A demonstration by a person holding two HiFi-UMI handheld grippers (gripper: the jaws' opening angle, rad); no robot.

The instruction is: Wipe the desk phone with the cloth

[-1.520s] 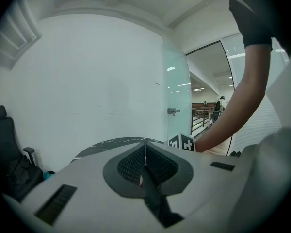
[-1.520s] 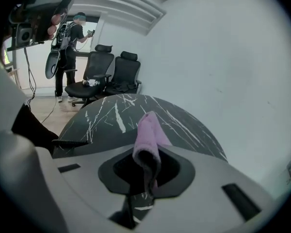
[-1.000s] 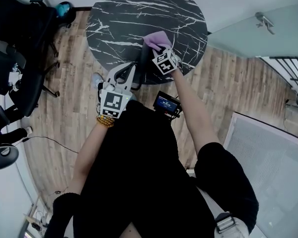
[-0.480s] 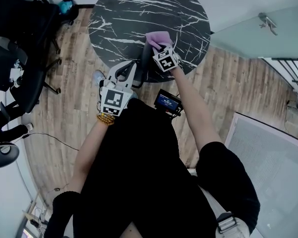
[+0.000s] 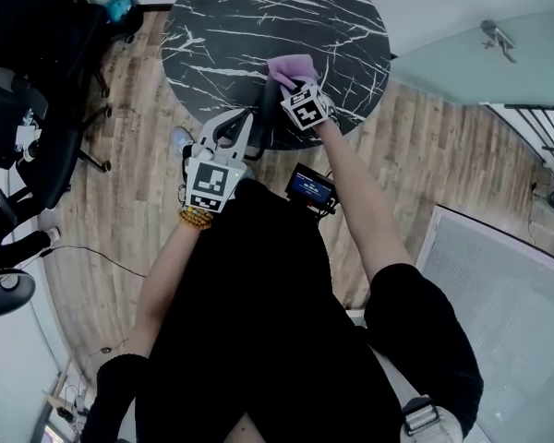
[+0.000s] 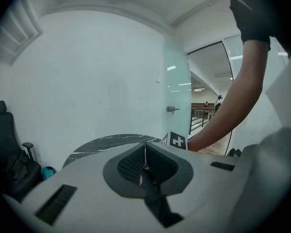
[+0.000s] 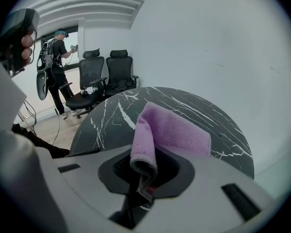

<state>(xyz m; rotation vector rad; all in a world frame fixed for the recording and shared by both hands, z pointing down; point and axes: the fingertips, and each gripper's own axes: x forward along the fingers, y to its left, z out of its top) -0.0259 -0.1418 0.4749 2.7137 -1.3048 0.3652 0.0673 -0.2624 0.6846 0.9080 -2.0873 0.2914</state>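
Cloth point(image 7: 174, 130), where is it?
— Pinched in my right gripper point(image 7: 143, 174), bunched up over the black marble table point(image 5: 240, 26).
— And the left?
— My left gripper point(image 6: 144, 161) has its jaws pressed together, by the table's near edge.

We see a round black table point(image 5: 258, 26) with white veins on the wooden floor point(image 5: 120, 210), just ahead of the right gripper point(image 5: 284, 83); its purple cloth point(image 5: 292, 65) hangs above the near part.

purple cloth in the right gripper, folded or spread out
Folded: the purple cloth is doubled over with a rounded fold edge, pinched in the right gripper, above the marble table.
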